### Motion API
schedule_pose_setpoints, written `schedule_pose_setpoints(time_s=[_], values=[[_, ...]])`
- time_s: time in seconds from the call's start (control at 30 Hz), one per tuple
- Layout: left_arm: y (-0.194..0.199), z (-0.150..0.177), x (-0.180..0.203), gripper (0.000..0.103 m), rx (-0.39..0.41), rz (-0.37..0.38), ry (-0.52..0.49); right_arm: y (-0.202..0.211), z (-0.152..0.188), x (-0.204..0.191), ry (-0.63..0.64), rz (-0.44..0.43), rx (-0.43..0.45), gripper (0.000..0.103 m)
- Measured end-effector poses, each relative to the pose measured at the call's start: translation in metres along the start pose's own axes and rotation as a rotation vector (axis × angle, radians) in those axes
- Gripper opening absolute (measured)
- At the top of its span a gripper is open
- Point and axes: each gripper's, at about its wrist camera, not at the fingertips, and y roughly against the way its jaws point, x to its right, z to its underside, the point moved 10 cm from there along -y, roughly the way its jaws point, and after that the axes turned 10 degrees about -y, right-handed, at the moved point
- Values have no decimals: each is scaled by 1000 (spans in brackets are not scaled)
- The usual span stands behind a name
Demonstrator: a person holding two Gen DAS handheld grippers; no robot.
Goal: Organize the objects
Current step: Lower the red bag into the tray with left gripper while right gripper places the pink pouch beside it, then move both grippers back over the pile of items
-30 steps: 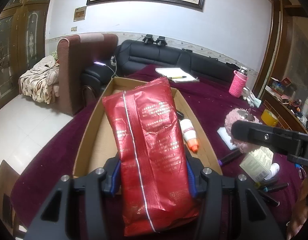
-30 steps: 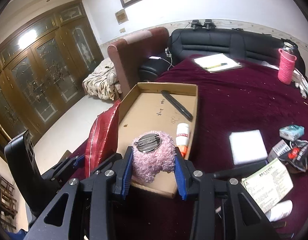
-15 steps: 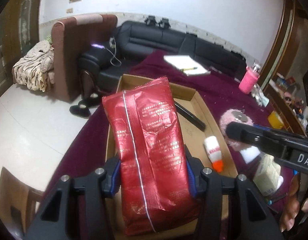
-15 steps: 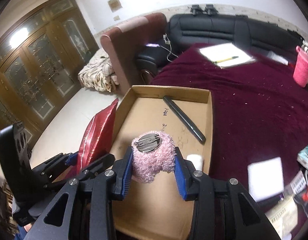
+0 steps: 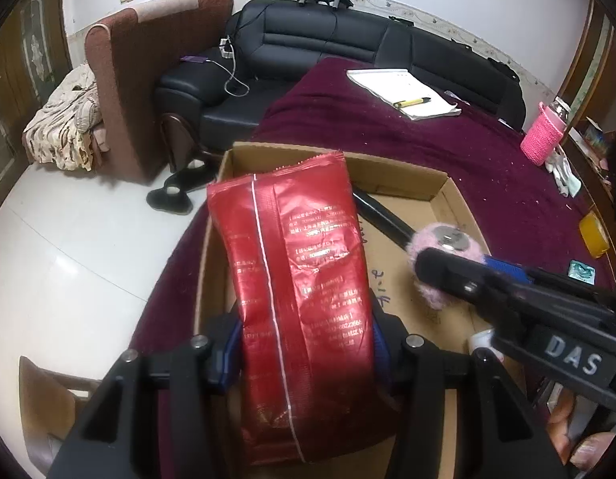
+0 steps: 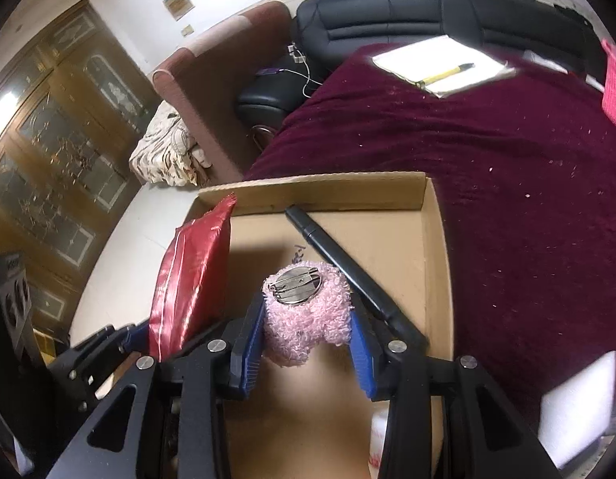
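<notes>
over maroon cloth (image 5: 447, 151), left gripper (image 5: 304, 331) clamps red packet (image 5: 296, 279), right gripper (image 6: 308, 319) clamps pink brooch (image 6: 308, 311), both above box (image 6: 435, 239) for dropping in.

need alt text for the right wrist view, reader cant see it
The right gripper holds a fluffy pink brooch, metal pin-back up, over an open cardboard box on a maroon tablecloth. A black pen lies in the box, and the left gripper holds a red foil packet at its left side.

Glossy red packet (image 5: 296, 287) with white seam; fuzzy pink brooch (image 6: 308, 311), silver-backed; tan cardboard box (image 6: 439, 247); maroon tablecloth (image 6: 527, 199) at 2 o'clock.
</notes>
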Motion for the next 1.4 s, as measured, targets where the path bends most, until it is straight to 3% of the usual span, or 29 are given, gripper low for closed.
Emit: schedule_pose_setpoints(time_s=[0.23, 0.47, 0.8, 1.07, 1.2, 1.4], values=[[-14, 2, 3, 53, -34, 54, 19, -6, -8, 4, -74, -48, -11, 55], [6, -7, 4, 61, 44, 37, 6, 12, -8, -3, -50, -67, 13, 69], [49, 6, 31, 65, 110, 113, 8, 72, 27, 11, -62, -137, 62, 70], [70, 36, 103, 65, 116, 230, -51, 141, 65, 71, -142, -182, 108, 70], [75, 50, 146, 65, 104, 277, -101, 191, 78, 119, -194, -193, 177, 71], [72, 66, 229, 68, 66, 355, -295, 260, 100, 209, -300, -133, 315, 78]])
